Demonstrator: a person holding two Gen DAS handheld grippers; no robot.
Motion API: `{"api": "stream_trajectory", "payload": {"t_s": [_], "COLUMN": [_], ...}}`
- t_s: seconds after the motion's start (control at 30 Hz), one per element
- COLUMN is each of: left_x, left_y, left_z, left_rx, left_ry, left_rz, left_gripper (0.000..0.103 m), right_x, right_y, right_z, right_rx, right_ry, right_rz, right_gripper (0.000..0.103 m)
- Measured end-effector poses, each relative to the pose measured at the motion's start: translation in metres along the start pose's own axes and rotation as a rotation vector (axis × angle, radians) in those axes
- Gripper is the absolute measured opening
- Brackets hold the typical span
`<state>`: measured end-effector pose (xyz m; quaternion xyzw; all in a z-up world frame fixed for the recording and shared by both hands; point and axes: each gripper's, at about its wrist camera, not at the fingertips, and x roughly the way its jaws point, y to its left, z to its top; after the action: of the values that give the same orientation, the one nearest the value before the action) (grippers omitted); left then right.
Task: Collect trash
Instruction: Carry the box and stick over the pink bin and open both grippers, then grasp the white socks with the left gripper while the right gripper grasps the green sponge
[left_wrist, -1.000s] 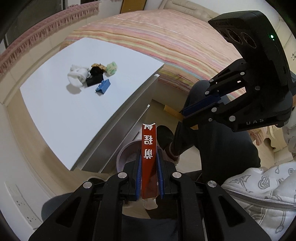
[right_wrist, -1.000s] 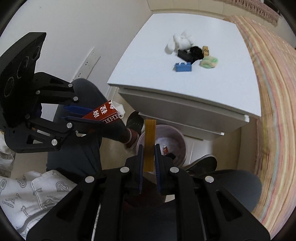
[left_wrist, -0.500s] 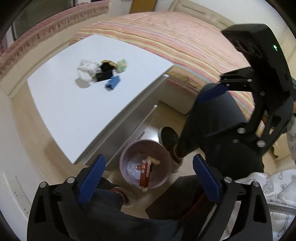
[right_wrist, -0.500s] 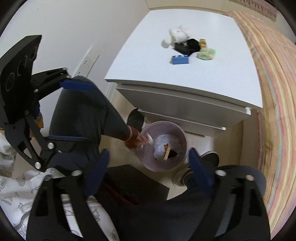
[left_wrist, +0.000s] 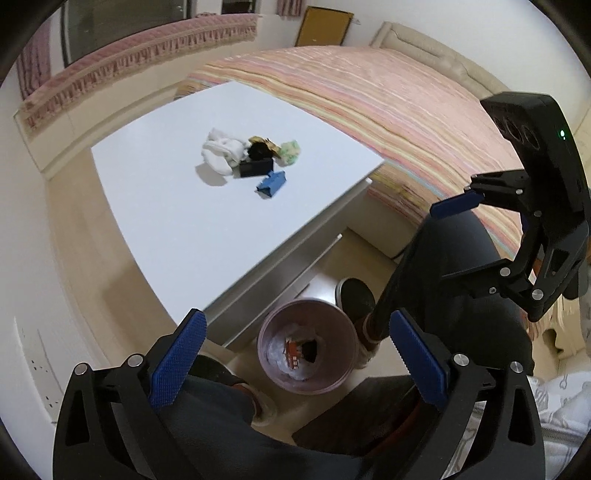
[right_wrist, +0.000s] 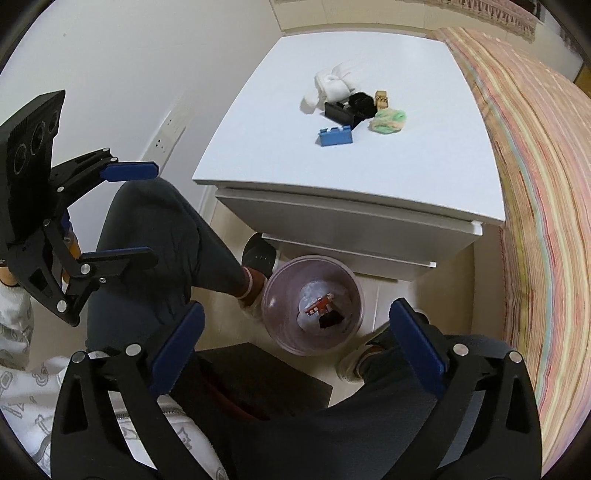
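Left gripper (left_wrist: 295, 354): jaws spread wide and holding nothing, poised above the floor beside the nightstand; blue pads frame the bin below.
Right gripper (right_wrist: 293, 345): likewise spread wide and empty, hanging over the same bin from the other side.
Bin (left_wrist: 269, 363): a round, pale purple bin on the floor, tucked against the front of the nightstand and partly under its edge; its mouth faces up and is unobstructed.
In the bin: a red carton (right_wrist: 318, 305) and a dark scrap (right_wrist: 330, 318) lie on a crumpled white liner.
Nightstand (right_wrist: 280, 155): white top with a sharp front edge overhanging two drawer fronts; bare surface runs broadly around the pile on all sides.
Remaining trash: a tight cluster near the middle-rear of the top. White tissue (right_wrist: 334, 85) touches a black box (right_wrist: 341, 113); a black wad (right_wrist: 362, 103) and a small tan piece (right_wrist: 381, 99) sit behind; a green-yellow ball (right_wrist: 388, 121) lies just beside them; a blue box (right_wrist: 335, 137) stands slightly apart, nearest the front edge.
Bed (right_wrist: 535, 147): striped cover pressed close along one side of the nightstand.
Wall (right_wrist: 129, 74): closes in on the opposite side, with outlets low down.
Floor space: the person's legs (right_wrist: 166, 229) and shoes crowd the bin on both sides.
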<state>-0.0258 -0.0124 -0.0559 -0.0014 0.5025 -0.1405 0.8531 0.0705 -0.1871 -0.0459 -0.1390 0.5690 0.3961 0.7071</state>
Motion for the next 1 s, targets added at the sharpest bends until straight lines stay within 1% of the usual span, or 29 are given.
{"api": "stream_trajectory", "payload": {"t_s": [0.17,0.27,0.47,0.57,0.67,0.77,0.9,0.93,1.0], "left_x": [-0.001,-0.002,0.000,0.007,0.017,0.029,0.051,0.056,0.064], "left_y": [0.009,0.017,0.038,0.050,0.059,0.068,0.081,0.083,0.087], "left_z": [0.014,0.027,0.061,0.080,0.095,0.111,0.130,0.134,0.140], "left_rx": [-0.006,-0.004,-0.019,-0.030,-0.046,-0.062,-0.082,-0.086,-0.094], "left_ry": [-0.020,-0.037,-0.063,-0.067,-0.061,-0.049,-0.011,-0.002,0.011], "left_rz": [0.019,0.038,0.057,0.067,0.060,0.043,0.028,0.023,0.011], "left_gripper": [0.095,0.095,0.095,0.095,0.095,0.095,0.095,0.095,0.095], "right_x": [-0.006,-0.009,-0.005,0.003,0.012,0.020,0.032,0.035,0.040], "right_y": [-0.011,-0.020,-0.034,-0.043,-0.050,-0.054,-0.060,-0.062,-0.066], "right_z": [0.017,0.033,0.068,0.086,0.104,0.114,0.127,0.130,0.135], "right_rx": [0.012,0.014,-0.028,-0.036,-0.048,-0.070,-0.090,-0.095,-0.097], "right_ry": [-0.039,-0.059,-0.084,-0.079,-0.083,-0.083,-0.066,-0.065,-0.056], "right_rz": [-0.012,-0.039,-0.096,-0.120,-0.138,-0.144,-0.140,-0.144,-0.146], "right_gripper": [0.098,0.098,0.098,0.098,0.098,0.098,0.098,0.097,0.093]}}
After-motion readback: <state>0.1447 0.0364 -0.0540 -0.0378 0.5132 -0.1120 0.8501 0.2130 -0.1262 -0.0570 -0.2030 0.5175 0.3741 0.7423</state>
